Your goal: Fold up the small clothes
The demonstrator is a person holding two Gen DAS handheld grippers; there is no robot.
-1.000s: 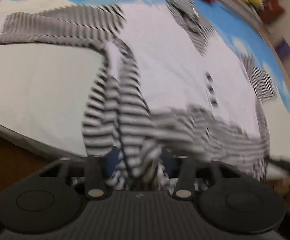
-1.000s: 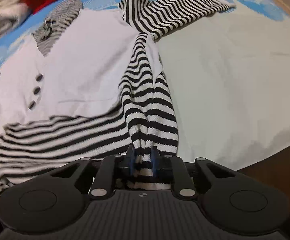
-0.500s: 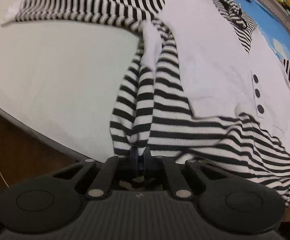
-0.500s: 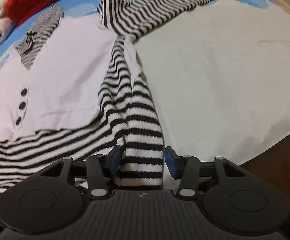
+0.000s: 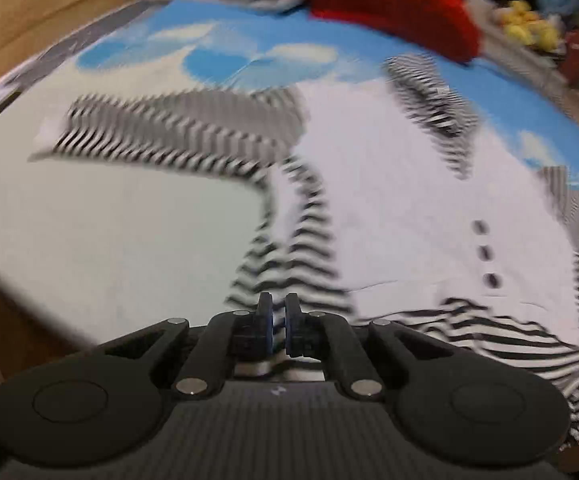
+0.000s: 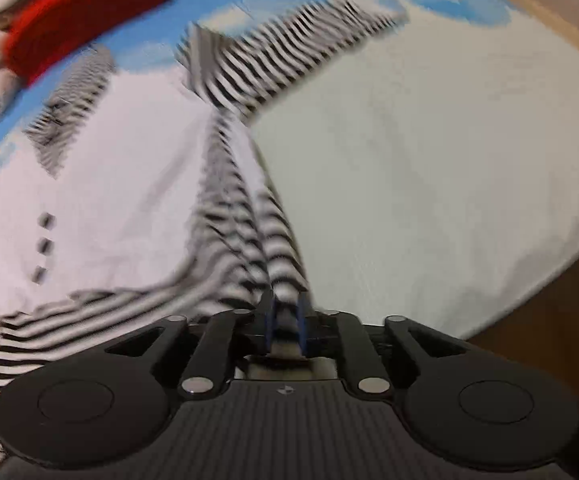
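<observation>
Pale desk [image 5: 109, 240]; both jaws clenched on striped garment [image 6: 273, 264] hem, right closing. Uneven lift could bunch fold.

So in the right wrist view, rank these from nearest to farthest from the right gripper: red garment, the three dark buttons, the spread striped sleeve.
1. three dark buttons, left on the white front.
2. striped sleeve, ahead, upper middle.
3. red garment, far upper left.
The right gripper is closing on striped fabric.
</observation>
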